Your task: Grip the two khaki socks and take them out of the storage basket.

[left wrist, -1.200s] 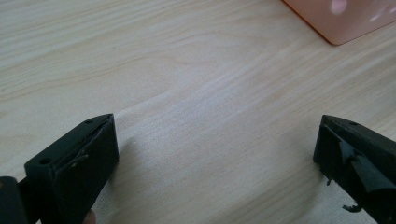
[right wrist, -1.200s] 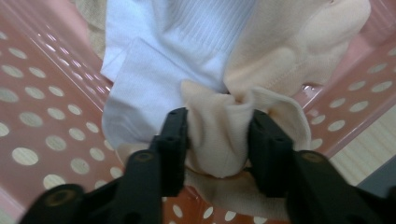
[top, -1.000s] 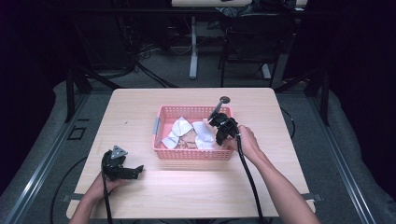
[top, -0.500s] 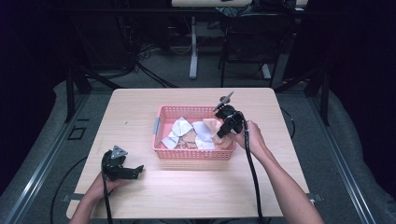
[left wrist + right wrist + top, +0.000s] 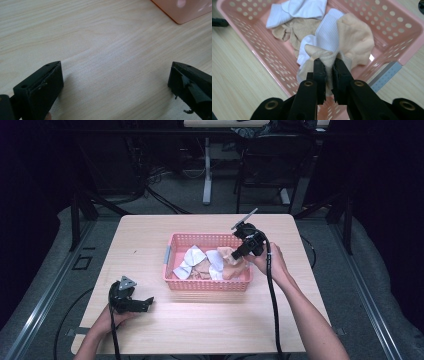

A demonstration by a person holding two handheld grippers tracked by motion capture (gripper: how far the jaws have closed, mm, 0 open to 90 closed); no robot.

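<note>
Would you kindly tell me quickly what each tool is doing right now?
Left tool: open, holding nothing, above the table.
Right tool: shut on a beige sock, over the pink basket.

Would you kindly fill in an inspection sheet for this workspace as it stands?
Surface: wooden table, bare around the basket.
Job's things: pink basket mid-table, holding white socks and beige socks; one beige sock pinched and lifted.
Clutter: nothing seen.
Grippers: right gripper shut on the beige sock above the basket; left gripper open, resting on the table near its front left.
Cables: a black cable trails along the right forearm.
Surroundings: dark room, grey floor, table legs and chairs beyond.
</note>
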